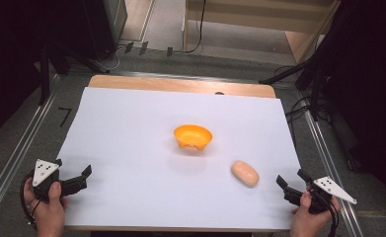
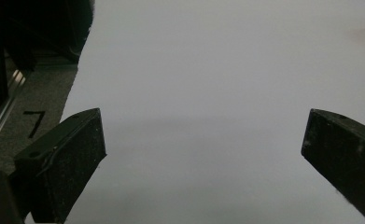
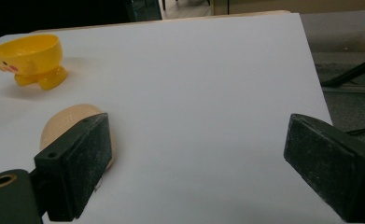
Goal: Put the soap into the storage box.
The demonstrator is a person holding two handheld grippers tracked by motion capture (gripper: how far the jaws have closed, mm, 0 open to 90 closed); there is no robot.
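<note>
An orange-yellow bowl (image 1: 193, 137) on small feet stands near the middle of the white sheet (image 1: 131, 133). A pale peach, bread-like oval (image 1: 245, 173) lies to its front right. My left gripper (image 1: 80, 176) rests at the front left corner, open, nothing between its jaws (image 2: 203, 149). My right gripper (image 1: 291, 183) sits at the front right, open, just right of the oval. In the right gripper view the oval (image 3: 68, 122) lies partly behind the left jaw, with the bowl (image 3: 28, 58) farther off at the upper left.
The white sheet covers a wooden table (image 1: 180, 84) whose far edge shows. Metal rails (image 1: 18, 148) run along both sides on grey floor. Dark stands and cables (image 1: 319, 84) crowd the right and back left.
</note>
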